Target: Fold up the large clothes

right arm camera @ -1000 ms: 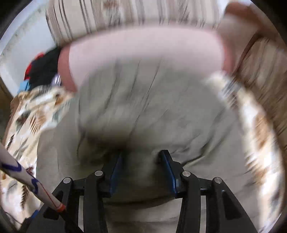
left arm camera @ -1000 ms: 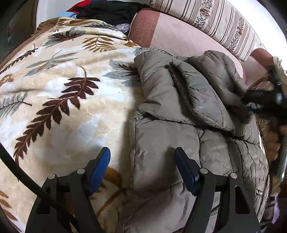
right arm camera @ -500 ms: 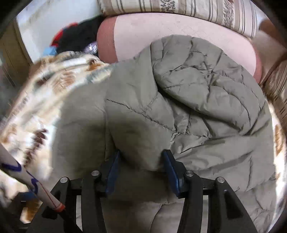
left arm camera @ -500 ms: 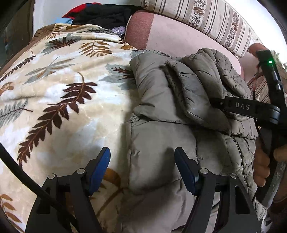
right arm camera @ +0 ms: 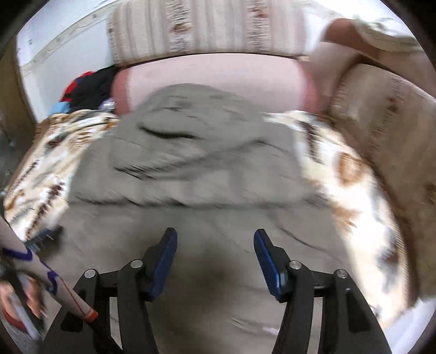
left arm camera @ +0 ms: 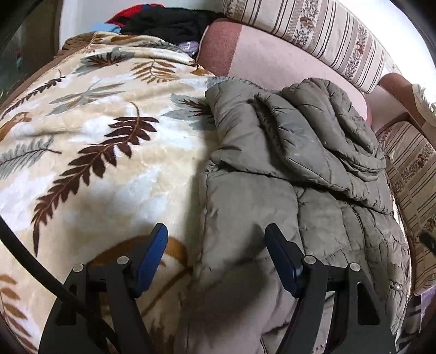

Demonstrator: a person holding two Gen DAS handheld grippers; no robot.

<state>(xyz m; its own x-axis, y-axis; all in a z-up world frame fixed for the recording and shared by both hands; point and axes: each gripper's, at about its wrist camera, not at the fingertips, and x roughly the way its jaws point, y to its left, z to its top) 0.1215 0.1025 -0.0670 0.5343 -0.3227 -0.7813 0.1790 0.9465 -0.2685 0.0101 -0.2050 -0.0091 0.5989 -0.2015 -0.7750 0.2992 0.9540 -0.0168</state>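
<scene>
The olive padded jacket (left arm camera: 299, 190) is lying on the leaf-print blanket (left arm camera: 95, 149), its sleeve folded across. The left gripper (left arm camera: 215, 237) is hovering spread, empty. The blurred right view is showing the right gripper (right arm camera: 215, 239), jaws just opening, nothing between.

Jacket (left arm camera: 272, 196) on blanket (left arm camera: 95, 152), sleeve (left arm camera: 305, 141) folded on top; clothes pile (left arm camera: 163, 24) behind blanket; cushion (left arm camera: 275, 62) behind jacket.

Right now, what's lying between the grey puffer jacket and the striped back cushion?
Only bare pink seat cushion, between the jacket and striped cushion; the left wrist view shows it.
</scene>
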